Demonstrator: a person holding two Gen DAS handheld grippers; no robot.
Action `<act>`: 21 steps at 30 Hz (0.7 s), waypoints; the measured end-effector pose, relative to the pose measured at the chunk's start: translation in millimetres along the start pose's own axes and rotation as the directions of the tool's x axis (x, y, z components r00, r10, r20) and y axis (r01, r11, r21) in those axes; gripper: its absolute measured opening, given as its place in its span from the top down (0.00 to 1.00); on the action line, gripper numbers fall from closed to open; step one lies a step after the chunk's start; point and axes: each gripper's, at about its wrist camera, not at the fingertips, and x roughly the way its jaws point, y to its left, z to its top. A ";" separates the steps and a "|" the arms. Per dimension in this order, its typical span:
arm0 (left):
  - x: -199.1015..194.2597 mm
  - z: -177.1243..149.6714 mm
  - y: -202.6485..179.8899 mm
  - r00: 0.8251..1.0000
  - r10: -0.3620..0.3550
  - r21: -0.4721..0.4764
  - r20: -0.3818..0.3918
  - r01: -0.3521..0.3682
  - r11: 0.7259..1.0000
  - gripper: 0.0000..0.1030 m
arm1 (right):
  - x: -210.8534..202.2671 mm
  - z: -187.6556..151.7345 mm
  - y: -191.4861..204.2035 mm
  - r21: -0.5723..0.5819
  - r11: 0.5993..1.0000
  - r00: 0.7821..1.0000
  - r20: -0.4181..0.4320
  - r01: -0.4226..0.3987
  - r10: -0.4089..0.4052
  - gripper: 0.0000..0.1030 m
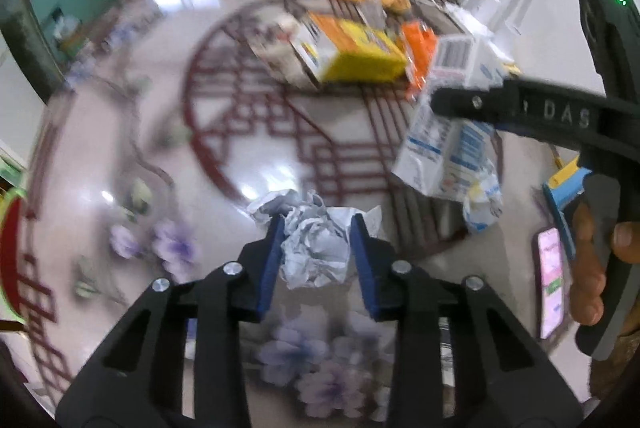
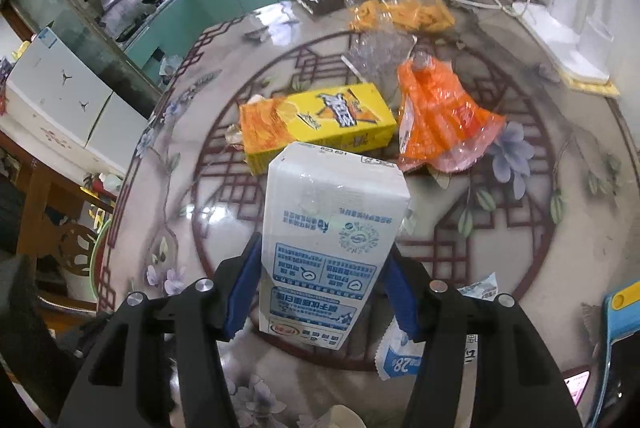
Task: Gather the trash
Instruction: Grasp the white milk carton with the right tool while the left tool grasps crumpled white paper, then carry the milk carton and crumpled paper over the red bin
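My left tongs (image 1: 318, 240) are closed on a crumpled ball of paper (image 1: 314, 248), with both blue pads (image 1: 272, 264) pressing into its sides. The ball sits between the fingertips and bulges forward past them, above the glossy round table (image 1: 132, 132) with its red lattice and purple flower pattern.

My right tongs (image 2: 320, 288) grip a white milk carton (image 2: 328, 228) with blue print. The pads hold its lower part on either side, and most of the carton juts forward beyond the tips. From the left wrist view the same carton (image 1: 444, 132) hangs tilted in the right tongs (image 1: 444, 102), clear of the table surface.

Ahead of the carton, a yellow drink box (image 2: 320, 124) lies on its side on the table. An orange plastic wrapper (image 2: 440, 120) lies just to its right, and a clear bag of yellow snacks (image 2: 400, 14) sits farther back. A small white and blue sachet (image 2: 396, 356) lies on the table beneath the right tongs. A phone (image 1: 552, 280) rests near the table edge by my right hand (image 1: 592, 260).
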 end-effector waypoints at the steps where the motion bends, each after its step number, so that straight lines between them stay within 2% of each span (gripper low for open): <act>1: -6.0 1.7 2.0 1.000 0.024 0.006 0.014 -0.024 1.000 0.83 | -1.5 -0.4 2.2 -0.005 1.000 1.000 0.003 0.002 -0.002 0.46; 10: -57.8 10.4 29.7 0.984 0.083 -0.050 0.160 -0.075 0.996 0.83 | -11.1 -5.7 29.6 -0.056 0.998 1.000 0.020 -0.017 0.018 0.46; 21: -98.8 10.5 56.9 0.963 0.116 -0.119 0.242 -0.089 0.989 0.83 | -21.0 -5.7 60.0 -0.107 0.994 0.998 0.050 -0.035 0.041 0.46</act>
